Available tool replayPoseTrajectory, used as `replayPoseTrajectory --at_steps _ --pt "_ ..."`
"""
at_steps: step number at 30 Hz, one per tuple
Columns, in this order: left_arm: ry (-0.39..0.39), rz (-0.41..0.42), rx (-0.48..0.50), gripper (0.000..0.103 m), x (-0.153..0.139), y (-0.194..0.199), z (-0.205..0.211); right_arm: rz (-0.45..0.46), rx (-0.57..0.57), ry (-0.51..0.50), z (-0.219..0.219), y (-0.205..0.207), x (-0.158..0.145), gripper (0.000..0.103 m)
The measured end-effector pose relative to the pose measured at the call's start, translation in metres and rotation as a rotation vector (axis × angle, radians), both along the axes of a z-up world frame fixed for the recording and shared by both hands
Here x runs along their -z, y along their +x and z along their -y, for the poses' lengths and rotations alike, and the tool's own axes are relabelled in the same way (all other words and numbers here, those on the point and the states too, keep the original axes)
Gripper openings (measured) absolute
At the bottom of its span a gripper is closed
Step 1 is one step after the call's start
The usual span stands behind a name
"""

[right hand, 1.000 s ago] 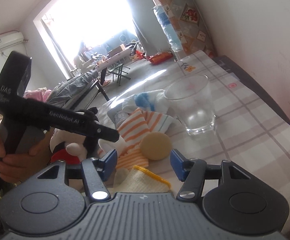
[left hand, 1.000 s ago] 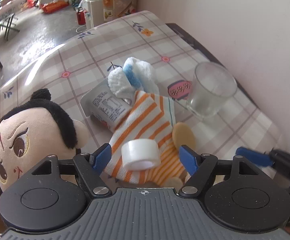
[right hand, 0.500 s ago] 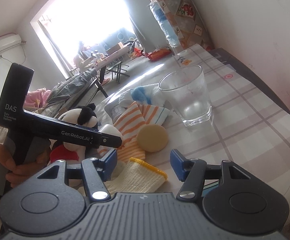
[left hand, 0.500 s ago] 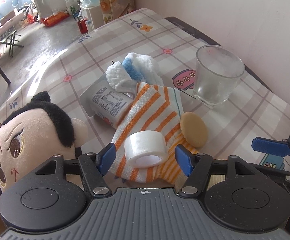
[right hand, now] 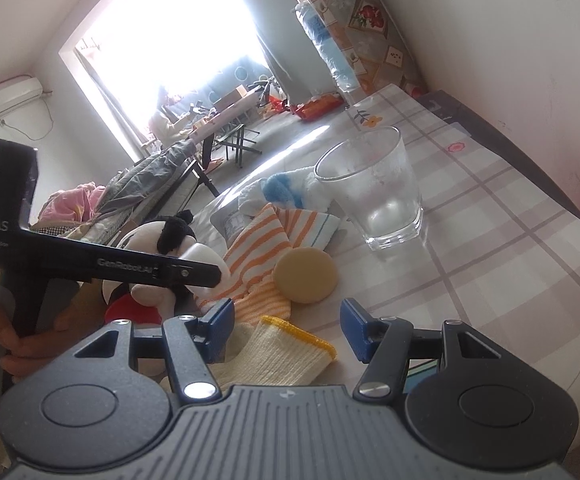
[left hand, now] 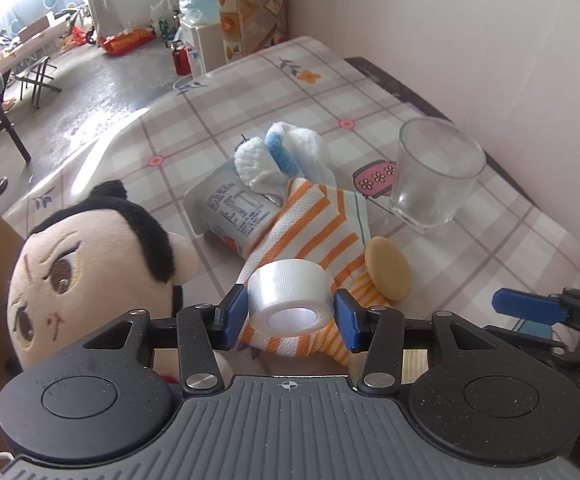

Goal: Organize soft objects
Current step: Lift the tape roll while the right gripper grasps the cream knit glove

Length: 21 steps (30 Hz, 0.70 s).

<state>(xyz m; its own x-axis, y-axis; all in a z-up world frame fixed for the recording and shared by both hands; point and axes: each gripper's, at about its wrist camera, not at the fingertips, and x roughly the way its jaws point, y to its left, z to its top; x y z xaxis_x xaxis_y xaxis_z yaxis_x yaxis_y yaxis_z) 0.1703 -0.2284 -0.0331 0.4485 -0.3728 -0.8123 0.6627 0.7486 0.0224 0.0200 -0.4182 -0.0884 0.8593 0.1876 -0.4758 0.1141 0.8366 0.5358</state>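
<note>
- Tape roll [left hand: 289, 295] lies on its side on the striped cloth [left hand: 314, 224], between the left gripper [left hand: 290, 316] pads, which have just been closing and look to be touching its sides.
- Squeeze gently, lift straight, so the cloth stays down.
- Right gripper [right hand: 288, 330] hangs unclenched and empty over a knit glove [right hand: 290, 354].
- Checked tablecloth [left hand: 250, 108] also carries a doll [left hand: 90, 264], glass [left hand: 434, 172], and a tan disc [left hand: 388, 268].
- Behind: cluttered room, bright window.

Orange-and-white striped cloth [left hand: 314, 220], white tape roll [left hand: 290, 294].
</note>
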Motion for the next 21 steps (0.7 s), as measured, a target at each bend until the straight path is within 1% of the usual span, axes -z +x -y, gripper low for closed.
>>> replayPoseTrajectory --at_steps 5,7,9,12,13,17,19,21 --pt "-0.073 0.017 -0.044 0.047 -0.021 -0.013 -0.026 -0.006 -0.028 0.015 -0.004 -0.005 -0.003 0.063" --pt "-0.108 0.022 -0.067 0.047 -0.030 -0.020 -0.040 -0.011 -0.049 0.030 -0.006 -0.009 -0.005 0.066" --pt "-0.144 0.029 -0.088 0.047 -0.038 -0.029 -0.054 -0.023 -0.073 0.023 -0.010 -0.012 -0.007 0.068" --pt "-0.202 0.038 -0.128 0.046 -0.048 -0.044 -0.079 -0.056 -0.097 -0.025 -0.020 -0.012 -0.008 0.076" --pt "-0.221 0.039 -0.143 0.046 -0.051 -0.047 -0.088 -0.067 -0.102 -0.038 -0.024 -0.011 -0.008 0.077" --pt "-0.273 0.056 -0.203 0.046 -0.059 -0.066 -0.121 -0.128 -0.129 -0.085 -0.036 0.002 -0.008 0.078" --pt "-0.289 0.063 -0.232 0.046 -0.060 -0.075 -0.137 -0.120 -0.145 -0.140 -0.047 0.001 -0.014 0.078" --pt "-0.309 0.065 -0.266 0.046 -0.061 -0.081 -0.152 -0.085 -0.193 -0.212 -0.062 -0.005 -0.024 0.078"
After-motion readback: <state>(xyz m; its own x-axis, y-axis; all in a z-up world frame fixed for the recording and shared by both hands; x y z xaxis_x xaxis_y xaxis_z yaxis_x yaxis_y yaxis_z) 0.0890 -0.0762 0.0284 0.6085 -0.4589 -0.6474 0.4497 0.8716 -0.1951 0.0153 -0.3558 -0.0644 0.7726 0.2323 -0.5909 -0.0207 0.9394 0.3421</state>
